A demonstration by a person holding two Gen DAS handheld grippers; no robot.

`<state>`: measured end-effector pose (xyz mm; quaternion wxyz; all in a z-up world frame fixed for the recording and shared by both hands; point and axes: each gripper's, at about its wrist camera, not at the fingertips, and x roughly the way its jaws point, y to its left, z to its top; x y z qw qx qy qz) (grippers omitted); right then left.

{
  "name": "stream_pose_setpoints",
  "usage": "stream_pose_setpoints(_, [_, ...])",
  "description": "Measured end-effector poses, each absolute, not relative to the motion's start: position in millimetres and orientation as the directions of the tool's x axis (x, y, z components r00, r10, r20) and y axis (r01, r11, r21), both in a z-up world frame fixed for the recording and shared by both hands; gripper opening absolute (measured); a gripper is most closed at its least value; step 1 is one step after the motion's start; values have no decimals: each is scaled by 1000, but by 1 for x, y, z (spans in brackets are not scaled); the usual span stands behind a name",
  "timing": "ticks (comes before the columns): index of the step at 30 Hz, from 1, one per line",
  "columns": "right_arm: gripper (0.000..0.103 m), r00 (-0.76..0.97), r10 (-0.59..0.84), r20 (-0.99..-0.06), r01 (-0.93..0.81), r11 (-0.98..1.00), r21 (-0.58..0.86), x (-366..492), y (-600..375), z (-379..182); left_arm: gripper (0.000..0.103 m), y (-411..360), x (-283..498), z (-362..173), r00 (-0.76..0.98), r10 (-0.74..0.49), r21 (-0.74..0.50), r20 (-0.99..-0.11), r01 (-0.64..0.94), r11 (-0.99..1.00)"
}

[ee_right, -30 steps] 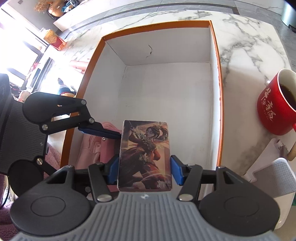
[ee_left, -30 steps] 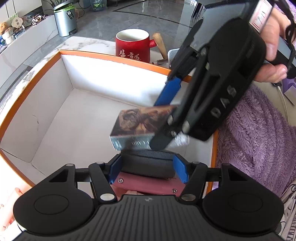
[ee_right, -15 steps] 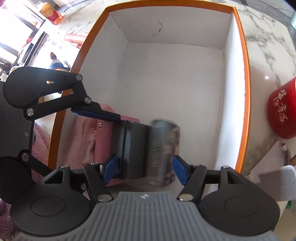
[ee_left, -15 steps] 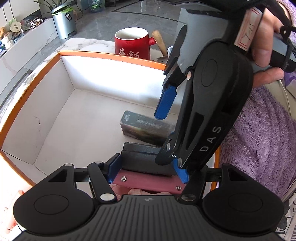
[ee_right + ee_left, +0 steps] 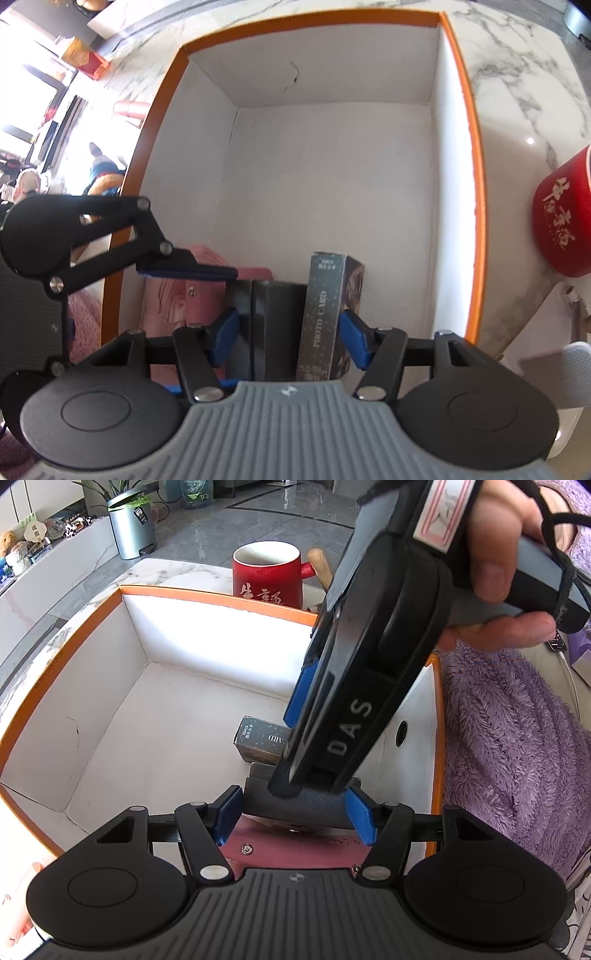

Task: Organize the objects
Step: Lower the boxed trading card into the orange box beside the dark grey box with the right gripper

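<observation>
Now, left wrist view: left claw (image 5: 293, 814) clamps a dark grey wallet (image 5: 295, 805) inside the orange-rimmed box (image 5: 207, 594). Right wrist view: right claw (image 5: 288, 338), jaws just closing, straddles wallet and upright photo card box (image 5: 323, 314); contact unclear.

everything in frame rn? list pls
Box: 1, white with orange rim, on the table.
Photo card box: 1, dark, on edge in the box's near end.
Case: 1, dark grey, beside the card box.
Pouch: 1, pink, in the box's near corner.
Mug: 1, red, on the table outside the box.
Table: 1, white marble.
Bin: 1, silver, on the floor.
Fleece: 1, purple, beside the box.
Left gripper: black, blue pads, shut on the case.
Right gripper: jaws just closing around case and card box; contact unclear.
Hand: 1, holding the right gripper.
</observation>
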<state>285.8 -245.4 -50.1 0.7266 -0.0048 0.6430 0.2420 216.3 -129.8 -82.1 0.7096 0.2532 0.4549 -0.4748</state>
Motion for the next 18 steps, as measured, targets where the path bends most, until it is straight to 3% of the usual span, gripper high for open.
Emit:
stream_pose_setpoints(3, [41,81,325,-942,-368,888,275,284,-245,-44,73,-131,217,-82,134,-447,-76,-885,904,421])
stream_pose_setpoints(10, [40,164,238,-957,-417,896,151,280,-240,-39,74,-132,217,-83,123,-440,-89,-889,898,430])
stream_pose_setpoints(18, [32,167,280,-945,-366,908,204,284,-249,-37,75,-131,212,-82,126,-437,-90,-890,893,441])
